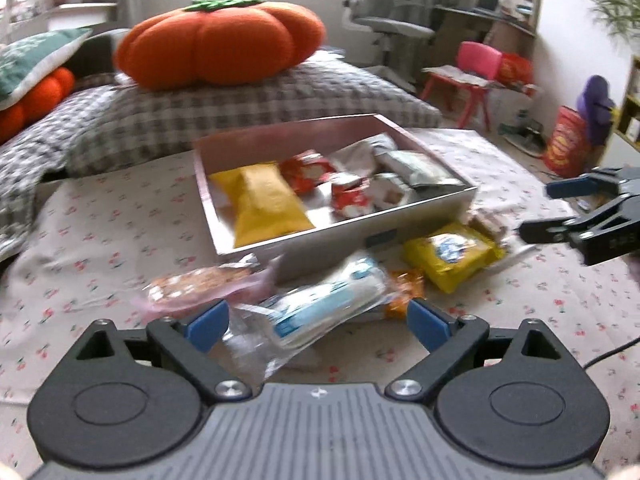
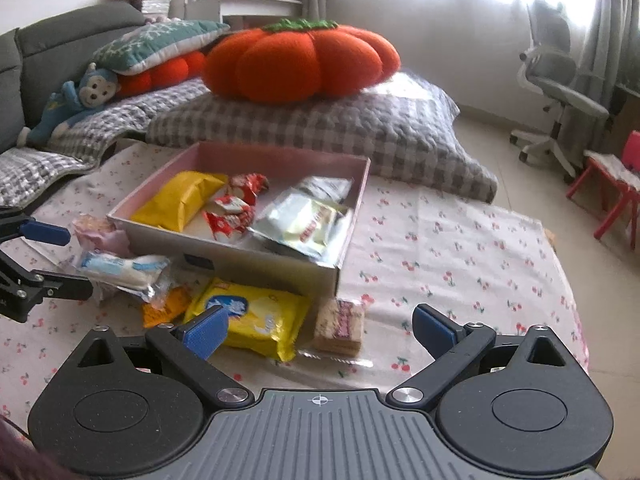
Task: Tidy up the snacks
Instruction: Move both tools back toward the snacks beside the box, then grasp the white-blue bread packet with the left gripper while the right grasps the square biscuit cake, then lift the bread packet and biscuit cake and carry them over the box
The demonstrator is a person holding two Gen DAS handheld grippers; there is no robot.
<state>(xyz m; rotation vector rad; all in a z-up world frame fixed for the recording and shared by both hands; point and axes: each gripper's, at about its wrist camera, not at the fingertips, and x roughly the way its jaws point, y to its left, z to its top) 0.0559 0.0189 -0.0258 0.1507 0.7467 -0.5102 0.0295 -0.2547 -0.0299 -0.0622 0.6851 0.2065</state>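
- Left gripper (image 1: pixel 318 322): jaws wide, nothing clamped. Blue-and-white packet (image 1: pixel 328 300) lies on the cloth between the blue pads, neither pad pressing on it.
- Right gripper (image 2: pixel 320 326): jaws wide, empty. Yellow packet (image 2: pixel 256 318) sits just ahead of its left pad, small wafer pack (image 2: pixel 340 324) beside that.
- Pink box (image 2: pixel 256 256) in the middle of the cherry-print cloth (image 2: pixel 460 248), open top. Inside: yellow bag (image 2: pixel 180 198) at the left end, red-white sweets (image 2: pixel 232 212) in the middle, pale green pouch (image 2: pixel 304 220) and silver packs at the right end.
- Outside, along the box's near wall: pink-wrapped biscuit pack (image 1: pixel 200 284), blue-and-white packet, small orange packet (image 1: pixel 404 288), yellow packet, wafer pack.
- Orange pumpkin cushion (image 2: pixel 300 64) on the checked quilt beyond the cloth's far edge.
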